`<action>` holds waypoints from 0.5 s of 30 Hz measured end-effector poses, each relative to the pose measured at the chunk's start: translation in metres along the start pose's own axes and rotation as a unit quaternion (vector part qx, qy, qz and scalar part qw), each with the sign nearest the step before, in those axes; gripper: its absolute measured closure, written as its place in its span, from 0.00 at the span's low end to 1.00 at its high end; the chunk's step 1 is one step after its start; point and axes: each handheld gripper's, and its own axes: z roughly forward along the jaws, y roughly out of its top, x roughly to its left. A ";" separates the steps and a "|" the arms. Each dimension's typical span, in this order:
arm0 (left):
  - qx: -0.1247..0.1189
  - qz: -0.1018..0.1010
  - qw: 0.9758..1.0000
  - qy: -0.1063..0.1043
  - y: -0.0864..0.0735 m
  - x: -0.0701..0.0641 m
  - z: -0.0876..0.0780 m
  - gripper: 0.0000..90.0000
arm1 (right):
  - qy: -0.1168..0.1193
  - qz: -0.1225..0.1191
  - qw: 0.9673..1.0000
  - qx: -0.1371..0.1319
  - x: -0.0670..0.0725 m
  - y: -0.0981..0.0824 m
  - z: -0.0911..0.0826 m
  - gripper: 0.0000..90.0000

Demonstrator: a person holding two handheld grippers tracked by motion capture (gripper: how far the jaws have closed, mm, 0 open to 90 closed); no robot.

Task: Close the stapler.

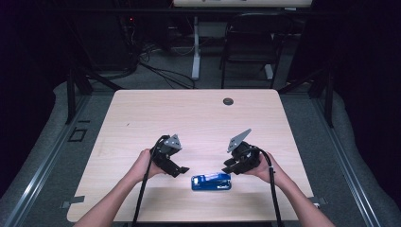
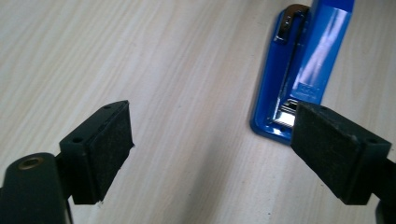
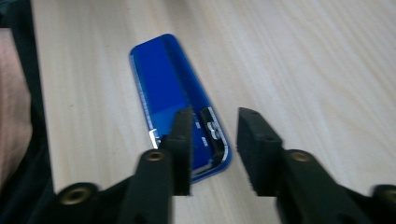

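Observation:
A blue stapler (image 1: 211, 182) lies flat on the pale wooden table (image 1: 189, 113), near its front edge. My left gripper (image 1: 182, 170) hovers just left of it, open wide with bare wood between its pads. In the left gripper view the stapler (image 2: 299, 70) lies ahead on the right, partly behind the right pad of that gripper (image 2: 210, 140). My right gripper (image 1: 228, 168) sits at the stapler's right end. In the right gripper view its jaws (image 3: 215, 135) stand a little apart above the near end of the stapler (image 3: 168, 84), and nothing is pinched between them.
A dark round grommet (image 1: 228, 101) sits in the table near its far edge. Beyond the table stand a black chair (image 1: 250, 42) and a white desk leg (image 1: 196, 47), with cables on the floor. The person's forearms come in from the bottom.

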 end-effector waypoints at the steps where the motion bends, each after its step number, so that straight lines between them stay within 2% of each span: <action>1: -0.002 -0.003 1.000 0.005 -0.001 0.001 -0.001 0.12 | -0.010 0.004 1.000 0.001 -0.001 0.000 -0.001 0.62; 5: -0.010 -0.022 0.999 0.029 -0.006 0.009 -0.006 0.10 | -0.041 0.026 0.999 -0.010 -0.007 -0.001 -0.008 0.43; 7: -0.017 -0.037 0.998 0.045 -0.009 0.013 -0.007 0.09 | -0.058 0.038 0.997 -0.016 -0.012 -0.003 -0.012 0.35; 10: -0.021 -0.058 0.996 0.068 -0.013 0.020 -0.010 0.07 | -0.083 0.057 0.995 -0.026 -0.018 -0.007 -0.019 0.27; 12: -0.018 -0.080 0.994 0.076 -0.016 0.026 -0.011 0.06 | -0.098 0.074 0.992 -0.027 -0.024 -0.010 -0.022 0.21; 13: -0.017 -0.085 0.993 0.078 -0.018 0.028 -0.012 0.05 | -0.109 0.081 0.991 -0.021 -0.027 -0.012 -0.024 0.19; 15: -0.014 -0.094 0.992 0.083 -0.021 0.034 -0.013 0.04 | -0.118 0.095 0.988 -0.027 -0.032 -0.016 -0.026 0.18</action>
